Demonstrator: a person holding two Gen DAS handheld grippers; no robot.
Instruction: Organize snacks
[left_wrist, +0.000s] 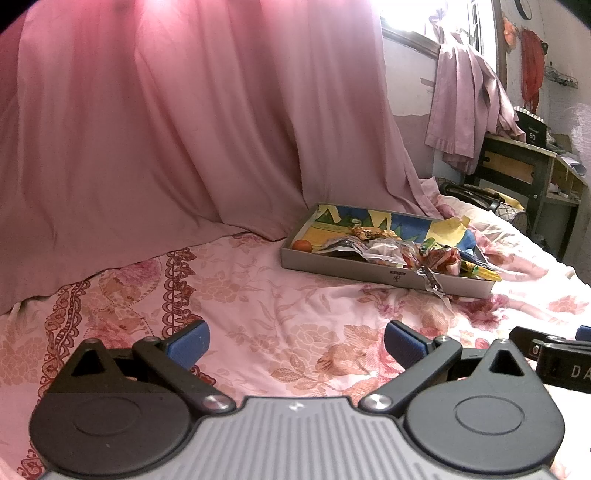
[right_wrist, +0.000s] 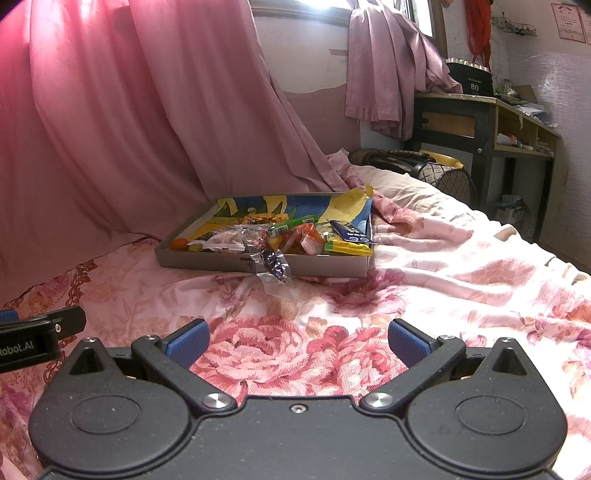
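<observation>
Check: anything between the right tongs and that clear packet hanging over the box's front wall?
Nothing visible. Only bare floral bedsheet lies between the open right tongs and the clear packet draped over the box front wall.

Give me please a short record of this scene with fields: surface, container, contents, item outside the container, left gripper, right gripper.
surface: bed with floral sheet
container: shallow grey box, lying flat on the sheet
contents: mixed wrapped snacks, piled toward the box's right side; small orange ball at the left end
item outside: clear packet hanging over the front wall onto the sheet
left gripper: open, empty, short of the box
right gripper: open, empty, short of the box
</observation>
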